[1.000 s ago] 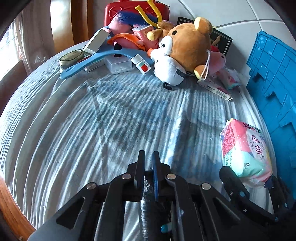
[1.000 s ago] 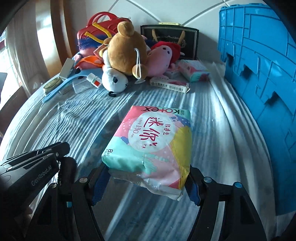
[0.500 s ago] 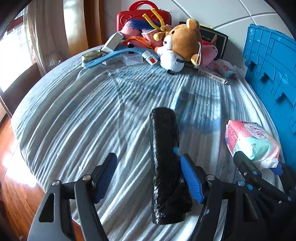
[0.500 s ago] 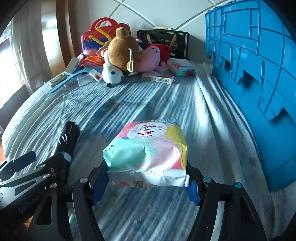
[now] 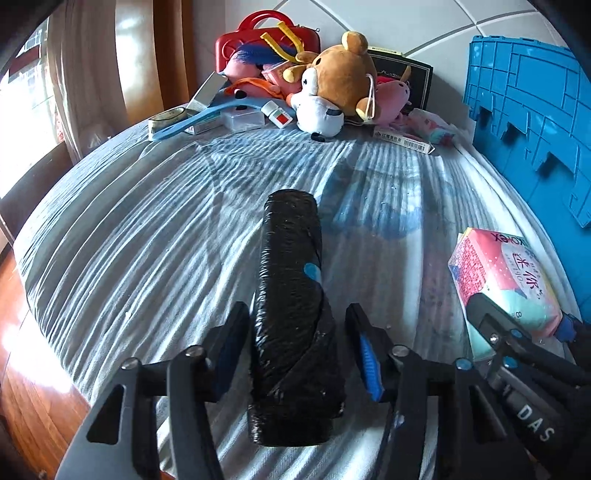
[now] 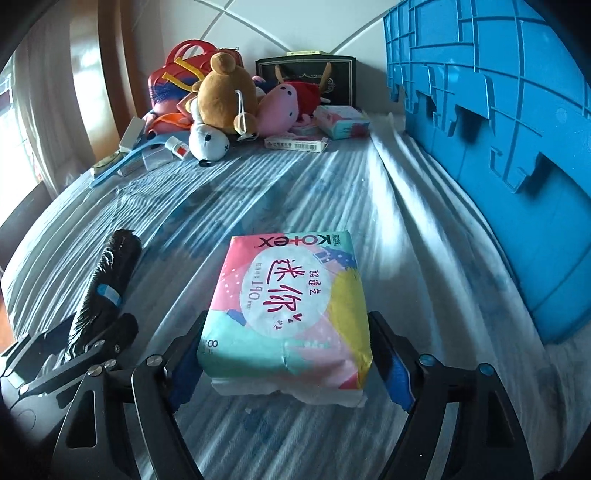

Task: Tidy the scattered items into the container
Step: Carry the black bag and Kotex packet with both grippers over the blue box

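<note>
1. Since a second ago the left gripper has gone from fully closed, with nothing visible between its jaws, to straddling a black roll; both hands have drawn back from the toy pile, which now sits farther ahead.
2. Left jaws are closing around the roll. It lies lengthwise between them on the bed, and a gap shows on the right side; the left pad looks just beside it, though contact is unclear.
3. The roll's far end juts well ahead of the jaws, and a small blue sticker sits on its right flank.
4. Right gripper: its jaws are opening, wide, with the pad pack between them.
5. The pack rests on the bed, its near end level with the pads, and small gaps show on both sides.
6. A blue crate stands to the right of the right jaws, beyond the pack.
7. Far ahead of both jaws lie the plush toys, a red case, a blue hanger and small boxes.
</note>
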`<state>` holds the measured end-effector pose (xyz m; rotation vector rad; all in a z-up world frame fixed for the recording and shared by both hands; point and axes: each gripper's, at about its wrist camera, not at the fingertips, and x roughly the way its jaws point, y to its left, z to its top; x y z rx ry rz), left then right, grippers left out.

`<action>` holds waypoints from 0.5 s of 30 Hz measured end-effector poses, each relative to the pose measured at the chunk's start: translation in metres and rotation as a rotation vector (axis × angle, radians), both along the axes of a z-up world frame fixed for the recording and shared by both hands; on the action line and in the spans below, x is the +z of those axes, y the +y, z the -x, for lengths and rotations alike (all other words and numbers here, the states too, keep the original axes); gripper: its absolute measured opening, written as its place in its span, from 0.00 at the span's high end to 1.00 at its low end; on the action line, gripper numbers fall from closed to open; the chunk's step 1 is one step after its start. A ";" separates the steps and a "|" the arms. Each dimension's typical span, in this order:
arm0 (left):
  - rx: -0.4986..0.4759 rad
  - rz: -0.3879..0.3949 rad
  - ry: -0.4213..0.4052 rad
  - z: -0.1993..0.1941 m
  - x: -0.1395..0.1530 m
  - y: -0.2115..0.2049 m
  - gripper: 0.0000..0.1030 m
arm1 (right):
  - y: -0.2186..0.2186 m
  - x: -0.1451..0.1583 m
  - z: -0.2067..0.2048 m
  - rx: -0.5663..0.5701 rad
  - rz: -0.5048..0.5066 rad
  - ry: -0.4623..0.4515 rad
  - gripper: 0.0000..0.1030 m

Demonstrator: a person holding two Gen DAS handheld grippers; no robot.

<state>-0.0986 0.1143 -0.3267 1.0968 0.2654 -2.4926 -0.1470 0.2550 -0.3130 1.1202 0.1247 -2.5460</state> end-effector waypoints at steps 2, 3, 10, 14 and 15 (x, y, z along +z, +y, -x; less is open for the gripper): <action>-0.010 0.015 0.005 0.002 0.001 0.004 0.67 | -0.002 -0.003 0.001 0.008 -0.012 -0.011 0.32; -0.011 0.019 0.004 0.002 0.002 0.005 0.67 | -0.004 -0.002 -0.002 0.009 -0.025 0.002 0.32; -0.020 0.057 0.038 -0.011 0.025 0.010 0.68 | -0.002 0.008 -0.015 0.025 -0.018 0.041 0.34; -0.021 0.063 0.066 -0.019 0.051 0.012 0.68 | -0.002 0.033 -0.023 0.035 -0.011 0.085 0.34; -0.020 0.064 0.077 -0.021 0.060 0.012 0.68 | -0.001 0.042 -0.025 0.036 -0.006 0.094 0.34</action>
